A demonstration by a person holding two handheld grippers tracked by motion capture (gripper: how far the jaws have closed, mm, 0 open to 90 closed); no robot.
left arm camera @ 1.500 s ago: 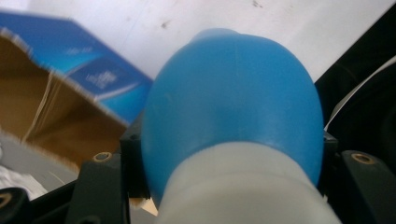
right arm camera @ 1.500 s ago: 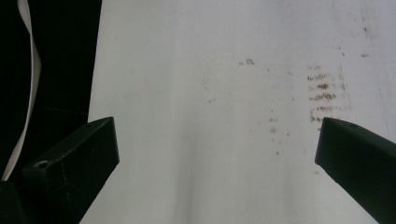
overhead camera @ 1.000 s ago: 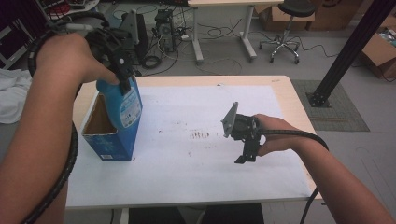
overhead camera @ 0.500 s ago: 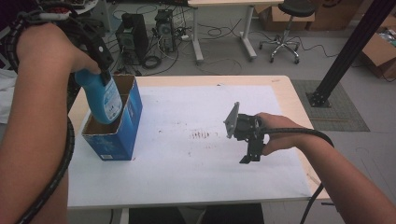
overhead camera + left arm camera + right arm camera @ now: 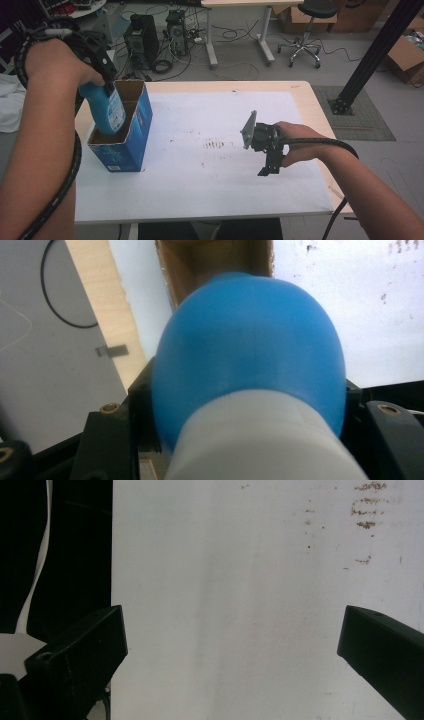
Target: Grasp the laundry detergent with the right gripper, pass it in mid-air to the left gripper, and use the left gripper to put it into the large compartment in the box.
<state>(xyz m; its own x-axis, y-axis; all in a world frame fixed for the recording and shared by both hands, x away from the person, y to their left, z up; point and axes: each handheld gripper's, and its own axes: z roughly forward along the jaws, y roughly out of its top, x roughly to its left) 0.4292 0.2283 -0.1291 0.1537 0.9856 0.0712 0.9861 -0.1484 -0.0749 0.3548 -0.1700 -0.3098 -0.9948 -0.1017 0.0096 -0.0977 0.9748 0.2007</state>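
Compared with a second earlier, the left gripper (image 5: 102,70) had carried the blue plastic bottle with a white cap (image 5: 106,107) away from the far right wall of the open blue cardboard box (image 5: 131,137) and toward the 9 o'clock side, and the bottle's base had dropped lower into the box mouth. The bottle had stood nearly upright against that wall before; now it leaned, cap end up toward 11 o'clock, base down toward 5 o'clock inside the brown interior. The right gripper (image 5: 265,167) had barely shifted, hanging over the white sheet on the worktop (image 5: 200,190) at about 3 o'clock from the box, well apart from it.

In the left gripper view the bottle (image 5: 250,355) sat directly between the black jaws, which pinched it just below its rounded shoulder, the white cap (image 5: 265,440) nearest the camera and the box opening (image 5: 215,260) beyond at 12 o'clock. The wooden worktop edge (image 5: 107,320) ran past at 10 o'clock.

In the right gripper view the right gripper (image 5: 230,645) had its jaws spread wide with nothing between them, above the white sheet (image 5: 225,580), with small brown stains (image 5: 367,512) at 1 o'clock.
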